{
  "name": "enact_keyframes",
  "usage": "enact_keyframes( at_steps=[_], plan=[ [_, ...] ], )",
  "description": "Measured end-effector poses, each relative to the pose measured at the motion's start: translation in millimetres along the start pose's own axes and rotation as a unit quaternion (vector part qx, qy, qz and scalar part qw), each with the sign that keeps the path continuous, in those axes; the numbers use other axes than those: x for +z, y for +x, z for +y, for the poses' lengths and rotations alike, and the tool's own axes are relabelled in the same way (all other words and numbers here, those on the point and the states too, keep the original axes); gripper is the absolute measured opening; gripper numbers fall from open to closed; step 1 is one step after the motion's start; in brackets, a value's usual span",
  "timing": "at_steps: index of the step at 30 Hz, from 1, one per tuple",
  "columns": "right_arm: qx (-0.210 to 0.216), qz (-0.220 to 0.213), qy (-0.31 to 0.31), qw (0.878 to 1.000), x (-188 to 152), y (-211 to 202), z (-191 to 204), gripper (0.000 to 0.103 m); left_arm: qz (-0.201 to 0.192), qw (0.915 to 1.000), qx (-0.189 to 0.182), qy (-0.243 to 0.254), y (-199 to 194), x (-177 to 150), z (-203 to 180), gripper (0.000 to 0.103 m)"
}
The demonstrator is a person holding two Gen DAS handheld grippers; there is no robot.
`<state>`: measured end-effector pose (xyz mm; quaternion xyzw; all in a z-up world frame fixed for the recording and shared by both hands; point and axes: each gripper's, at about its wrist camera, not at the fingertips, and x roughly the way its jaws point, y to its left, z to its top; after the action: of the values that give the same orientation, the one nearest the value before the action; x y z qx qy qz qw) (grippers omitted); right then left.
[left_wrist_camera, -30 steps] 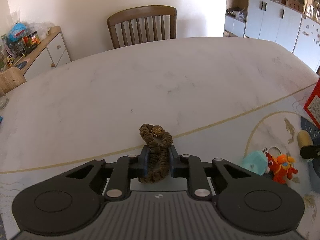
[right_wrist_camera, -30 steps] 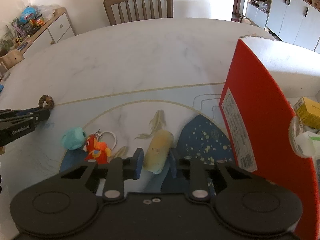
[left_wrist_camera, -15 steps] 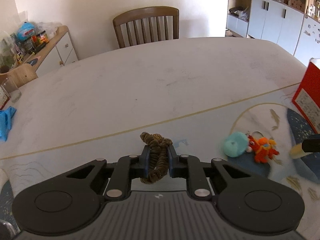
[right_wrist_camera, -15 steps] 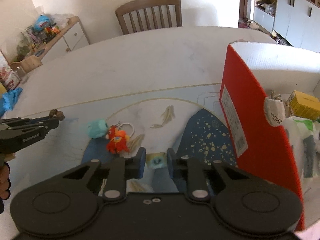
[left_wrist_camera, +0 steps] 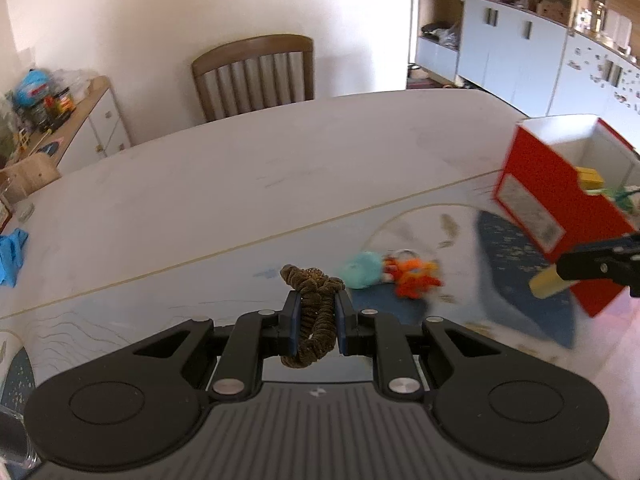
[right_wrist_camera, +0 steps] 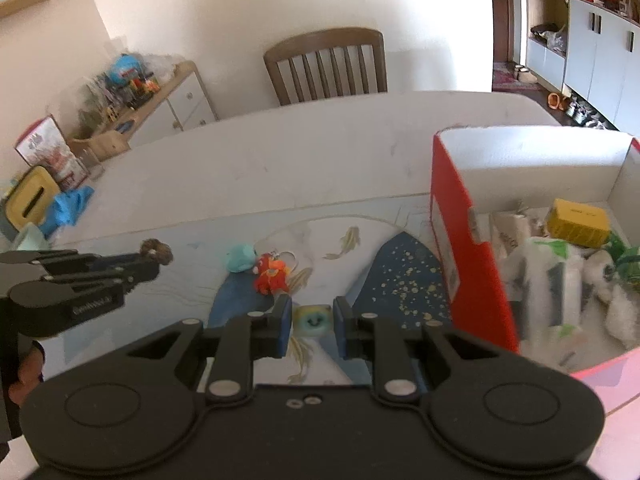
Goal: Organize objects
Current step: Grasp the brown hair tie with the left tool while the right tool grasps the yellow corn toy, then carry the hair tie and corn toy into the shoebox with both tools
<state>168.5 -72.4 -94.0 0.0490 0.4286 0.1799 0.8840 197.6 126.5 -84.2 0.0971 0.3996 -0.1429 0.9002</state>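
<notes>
While both grippers tilt down above the table (left_wrist_camera: 280,168), the left gripper (left_wrist_camera: 316,312) pinches a brown scrunchie (left_wrist_camera: 314,312). The right gripper (right_wrist_camera: 308,320) is clamped on a small yellowish roll (right_wrist_camera: 312,320), perhaps a plush, just left of the red box (right_wrist_camera: 468,264).

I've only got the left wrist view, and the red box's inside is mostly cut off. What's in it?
Observer: The red box holds a yellow carton and white packets.
Operator: What is that yellowish thing in the right gripper?
Observer: The right gripper is shut on a small yellow plush with a teal face.
Operator: Anything at the table's far left?
Observer: A yellow-lidded container beside blue cloth.
</notes>
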Motion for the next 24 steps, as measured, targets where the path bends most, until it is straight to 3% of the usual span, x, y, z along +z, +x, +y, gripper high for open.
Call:
enact_keyframes(
  at_steps=[12,24],
  plan=[
    [0.021,-0.048,0.002,0.999,3,-57,-40,0.020,-0.021,0.9988,-0.037,0.024,-42,25,-74,0.017],
    [0.007,-0.075,0.014,0.997,12,-90,-117,0.020,-0.030,0.9962,-0.064,0.051,-41,56,-167,0.017]
  ],
)
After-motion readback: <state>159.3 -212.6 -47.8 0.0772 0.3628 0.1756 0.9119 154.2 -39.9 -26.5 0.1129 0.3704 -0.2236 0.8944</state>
